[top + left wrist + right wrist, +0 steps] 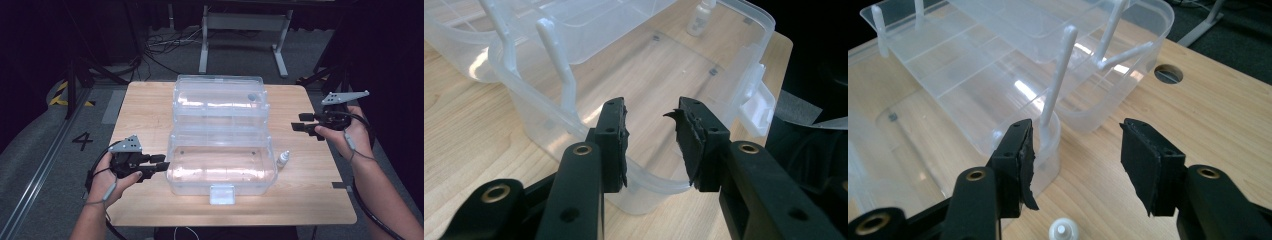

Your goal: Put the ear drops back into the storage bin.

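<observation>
box [221, 167]: clear plastic organiser, opened out in tiers, mid-surface [150, 107]
handling: likely light, thin-walled, stiff but flexing; smooth and slippery
hold: best at the rim or thin white struts, judged
left gripper [161, 165]: fingers apart, astride the box's near-left rim, not pressing
right gripper [301, 122]: fingers apart, empty, right of the box
count: one box, one small bottle [283, 159] beside its right end, two grippers

A clear plastic tiered box [220, 150] stands open mid-table, trays stepped back, latch facing the person.
</observation>
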The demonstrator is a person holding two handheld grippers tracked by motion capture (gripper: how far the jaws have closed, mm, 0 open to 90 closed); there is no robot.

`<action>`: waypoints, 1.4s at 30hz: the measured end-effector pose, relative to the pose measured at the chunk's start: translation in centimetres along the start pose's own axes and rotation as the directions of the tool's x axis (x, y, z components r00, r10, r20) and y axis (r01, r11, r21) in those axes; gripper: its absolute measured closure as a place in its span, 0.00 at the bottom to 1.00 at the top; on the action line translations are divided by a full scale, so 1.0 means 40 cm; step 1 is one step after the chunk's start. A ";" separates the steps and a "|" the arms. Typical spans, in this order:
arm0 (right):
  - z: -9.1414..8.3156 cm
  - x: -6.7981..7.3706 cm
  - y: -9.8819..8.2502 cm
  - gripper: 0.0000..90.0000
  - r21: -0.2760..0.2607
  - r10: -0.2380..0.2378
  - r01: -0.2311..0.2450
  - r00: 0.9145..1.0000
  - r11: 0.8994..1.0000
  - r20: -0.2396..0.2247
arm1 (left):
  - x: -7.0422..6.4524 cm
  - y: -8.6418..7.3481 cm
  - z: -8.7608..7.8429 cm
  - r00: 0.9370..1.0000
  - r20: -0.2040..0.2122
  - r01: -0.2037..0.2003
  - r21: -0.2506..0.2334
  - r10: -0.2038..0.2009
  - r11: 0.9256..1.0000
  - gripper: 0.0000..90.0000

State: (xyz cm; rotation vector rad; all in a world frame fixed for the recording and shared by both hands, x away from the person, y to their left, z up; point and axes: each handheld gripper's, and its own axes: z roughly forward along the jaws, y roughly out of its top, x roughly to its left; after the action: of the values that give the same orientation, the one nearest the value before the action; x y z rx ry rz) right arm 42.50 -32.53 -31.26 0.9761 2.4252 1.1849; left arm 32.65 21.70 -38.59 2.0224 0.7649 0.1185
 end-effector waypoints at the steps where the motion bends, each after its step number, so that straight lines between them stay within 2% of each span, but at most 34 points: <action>1: 0.001 0.000 -0.001 0.54 0.009 0.001 -0.001 1.000 1.000 -0.001 | 0.001 -0.001 -0.002 1.000 -0.003 0.003 -0.002 -0.003 1.000 0.72; 6: 0.010 0.000 -0.003 0.54 0.072 -0.020 0.021 1.000 0.997 -0.015 | 0.001 -0.005 -0.010 1.000 -0.006 0.014 0.000 -0.014 1.000 0.72; 10: 0.021 0.003 -0.002 0.54 0.128 -0.049 0.052 0.998 0.990 -0.025 | 0.003 -0.008 -0.013 1.000 -0.009 0.016 0.002 -0.016 1.000 0.72; 11: 0.021 0.003 -0.002 0.54 0.128 -0.049 0.052 0.998 0.990 -0.025 | 0.003 -0.008 -0.013 1.000 -0.009 0.016 0.002 -0.016 1.000 0.72; 13: 0.032 0.004 0.000 0.54 0.172 -0.078 0.082 0.997 0.982 -0.030 | 0.004 -0.009 -0.014 1.000 -0.012 0.020 0.004 -0.020 1.000 0.72; 14: 0.032 0.004 0.000 0.54 0.172 -0.078 0.082 0.997 0.982 -0.030 | 0.004 -0.010 -0.014 1.000 -0.012 0.020 0.005 -0.020 1.000 0.72; 21: 0.064 0.009 0.001 0.56 0.270 -0.127 0.137 0.990 0.953 -0.056 | 0.005 -0.010 -0.017 1.000 -0.011 0.022 0.006 -0.022 1.000 0.72; 25: 0.081 0.009 -0.004 0.54 0.320 -0.121 0.135 0.991 0.938 -0.064 | 0.006 -0.011 -0.018 1.000 -0.010 0.022 0.007 -0.022 1.000 0.72; 26: 0.081 0.009 -0.004 0.54 0.320 -0.121 0.135 0.991 0.938 -0.064 | 0.006 -0.011 -0.018 1.000 -0.010 0.022 0.007 -0.022 1.000 0.72; 32: 0.108 0.013 -0.014 0.54 0.375 -0.128 0.152 0.988 0.915 -0.086 | 0.008 -0.012 -0.019 1.000 -0.013 0.025 0.007 -0.025 1.000 0.72; 33: 0.108 0.013 -0.014 0.54 0.375 -0.128 0.152 0.988 0.915 -0.086 | 0.008 -0.012 -0.019 1.000 -0.013 0.025 0.007 -0.025 1.000 0.72; 37: 0.129 0.014 -0.024 0.54 0.408 -0.133 0.160 0.987 0.899 -0.093 | 0.010 -0.013 -0.016 1.000 -0.016 0.023 0.009 -0.023 1.000 0.71; 40: 0.145 0.014 -0.034 0.54 0.439 -0.141 0.169 0.985 0.883 -0.096 | 0.009 -0.013 -0.019 0.999 -0.019 0.028 0.003 -0.028 1.000 0.70; 42: 0.156 0.011 -0.041 0.54 0.451 -0.128 0.162 0.986 0.878 -0.105 | 0.010 -0.013 -0.020 0.999 -0.022 0.026 0.001 -0.026 1.000 0.70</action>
State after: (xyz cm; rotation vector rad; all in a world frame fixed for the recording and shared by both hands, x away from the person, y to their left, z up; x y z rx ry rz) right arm 44.57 -29.24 -36.46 0.8539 2.8508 0.6108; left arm 32.43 22.73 -38.65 2.0143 0.8045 0.1258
